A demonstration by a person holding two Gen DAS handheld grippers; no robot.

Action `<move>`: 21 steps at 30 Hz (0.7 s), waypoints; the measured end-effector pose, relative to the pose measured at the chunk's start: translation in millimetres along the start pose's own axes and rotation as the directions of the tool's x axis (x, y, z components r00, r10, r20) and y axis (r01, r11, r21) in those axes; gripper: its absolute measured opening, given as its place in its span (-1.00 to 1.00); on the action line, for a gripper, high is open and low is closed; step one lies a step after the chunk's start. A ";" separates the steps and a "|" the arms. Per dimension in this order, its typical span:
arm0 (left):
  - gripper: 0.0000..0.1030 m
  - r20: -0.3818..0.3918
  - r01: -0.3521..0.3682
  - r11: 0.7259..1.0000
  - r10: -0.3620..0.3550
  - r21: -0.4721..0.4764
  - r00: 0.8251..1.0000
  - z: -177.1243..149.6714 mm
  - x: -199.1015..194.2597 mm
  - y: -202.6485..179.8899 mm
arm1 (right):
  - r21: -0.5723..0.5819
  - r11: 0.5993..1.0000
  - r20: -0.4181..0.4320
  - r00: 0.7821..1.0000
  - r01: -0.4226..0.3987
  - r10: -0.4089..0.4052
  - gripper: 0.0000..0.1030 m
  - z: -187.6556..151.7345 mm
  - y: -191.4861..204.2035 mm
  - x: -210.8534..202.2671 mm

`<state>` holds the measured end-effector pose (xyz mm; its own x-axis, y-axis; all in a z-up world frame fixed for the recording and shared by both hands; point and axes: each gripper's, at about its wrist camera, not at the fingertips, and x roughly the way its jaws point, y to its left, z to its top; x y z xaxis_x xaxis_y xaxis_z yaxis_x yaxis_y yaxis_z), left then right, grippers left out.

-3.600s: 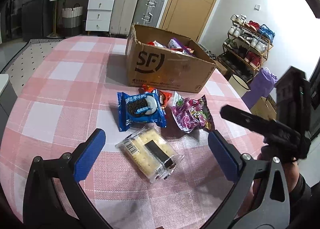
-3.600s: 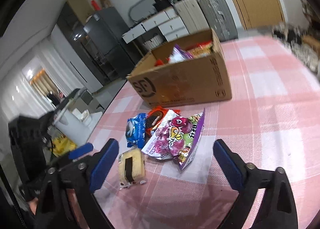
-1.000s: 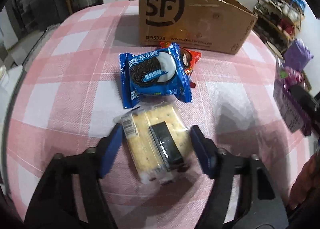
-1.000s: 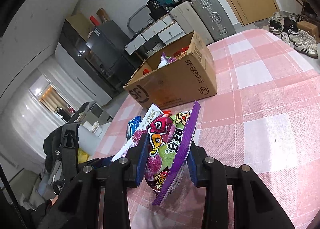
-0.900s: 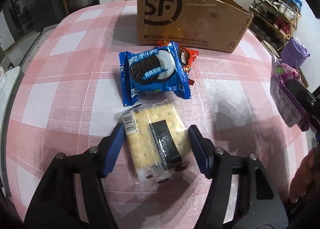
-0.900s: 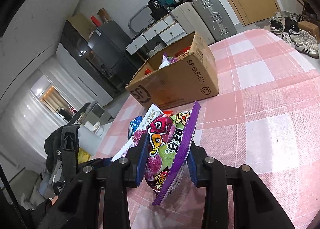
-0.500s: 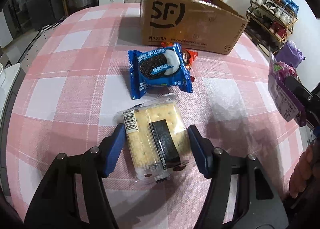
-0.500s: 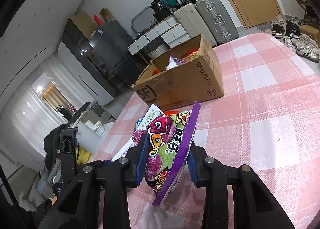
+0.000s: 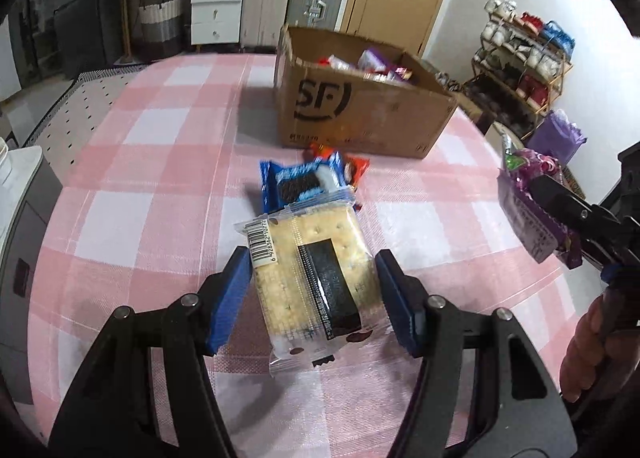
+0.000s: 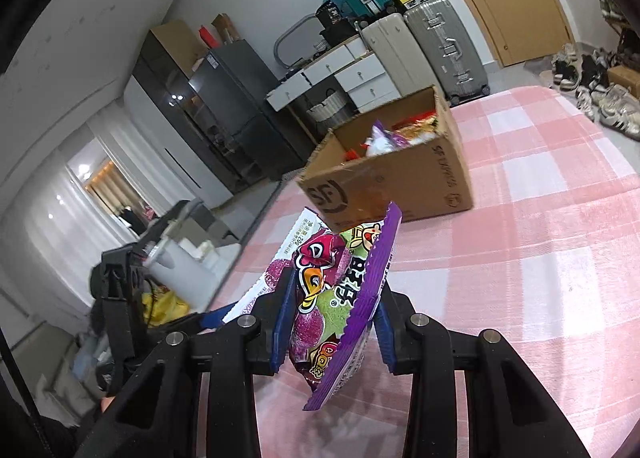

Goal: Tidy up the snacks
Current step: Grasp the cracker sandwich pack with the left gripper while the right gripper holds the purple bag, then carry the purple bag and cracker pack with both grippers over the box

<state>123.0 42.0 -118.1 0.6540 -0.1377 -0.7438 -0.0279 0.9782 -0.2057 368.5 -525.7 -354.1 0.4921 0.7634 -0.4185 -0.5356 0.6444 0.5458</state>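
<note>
Two packs are in hand: left gripper [image 9: 314, 290] clamps the crackers [image 9: 312, 278] above the bench [image 9: 152, 193], right gripper [image 10: 332, 322] pinches the purple bag [image 10: 340, 298]. Carry both level over the box [image 9: 360, 113], clear its rim, then release.

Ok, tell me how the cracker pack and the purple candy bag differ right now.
The cracker pack is clear wrap showing pale square crackers; the purple candy bag is opaque, with cartoon print. The cracker pack lies flat in the left gripper; the candy bag stands on edge, pinched narrow in the right gripper. Both are gripped and off the table.
</note>
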 end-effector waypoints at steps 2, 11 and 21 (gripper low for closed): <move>0.18 0.019 0.011 1.000 -0.011 0.004 1.000 5.5 -8.4 -1.1 | -0.024 1.000 0.008 1.000 0.000 0.000 -0.31 6.6 8.9 -3.3; 0.18 0.089 0.067 0.994 -0.075 0.087 0.993 50.0 -38.8 -19.6 | -0.083 0.996 0.044 0.999 -0.019 0.022 -0.31 46.0 33.5 -18.5; 0.19 0.146 0.115 0.986 -0.132 0.121 0.981 113.5 -60.5 -39.7 | -0.146 0.989 0.064 0.998 0.012 -0.003 -0.30 106.2 46.1 -20.3</move>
<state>170.4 29.1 7.2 0.7550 -0.2414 -0.6097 0.1386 0.9675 -0.2114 406.8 -516.2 -243.4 0.5368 0.7570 -0.3726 -0.6237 0.6534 0.4291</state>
